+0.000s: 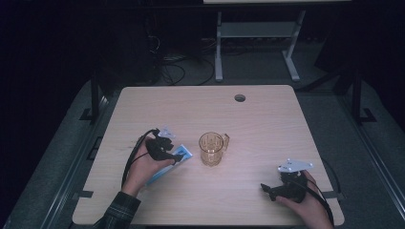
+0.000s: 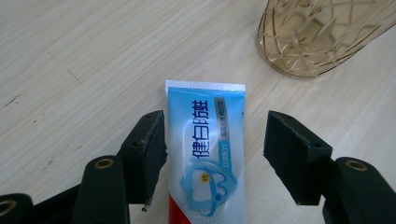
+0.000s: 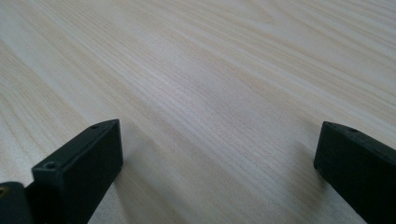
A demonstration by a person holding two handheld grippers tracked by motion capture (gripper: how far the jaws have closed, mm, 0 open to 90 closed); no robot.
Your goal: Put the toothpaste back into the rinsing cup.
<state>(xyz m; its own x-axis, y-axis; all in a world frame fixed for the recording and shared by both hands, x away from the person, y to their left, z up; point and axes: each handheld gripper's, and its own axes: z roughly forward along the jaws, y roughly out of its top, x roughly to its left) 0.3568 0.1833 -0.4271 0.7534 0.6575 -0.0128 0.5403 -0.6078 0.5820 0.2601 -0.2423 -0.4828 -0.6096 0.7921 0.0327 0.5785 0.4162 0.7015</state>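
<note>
Left gripper [image 2: 212, 154] stands with its jaws apart on either side of the toothpaste tube [image 2: 208, 154], and neither pad presses on it; a gap shows on the right side, while the left pad sits just beside the tube's edge. You see the tube lying flat on the table [image 1: 267, 119], its crimped flat end pointing toward the amber glass mug [image 1: 211, 149], which stands near it at about 3 o'clock from the tube in the high view. Treat the tube as light, soft and smooth-skinned: judge that it dents under pressure and may slide or buckle if pinched at the thin crimp. Take hold across the filled body, well behind the crimp, with moderate closure. Keep clear of the mug, which is likely fragile and easy to tip. Right gripper [image 3: 219, 163] rests wide open over bare wood at about 4 o'clock from the mug, holding nothing.
</note>
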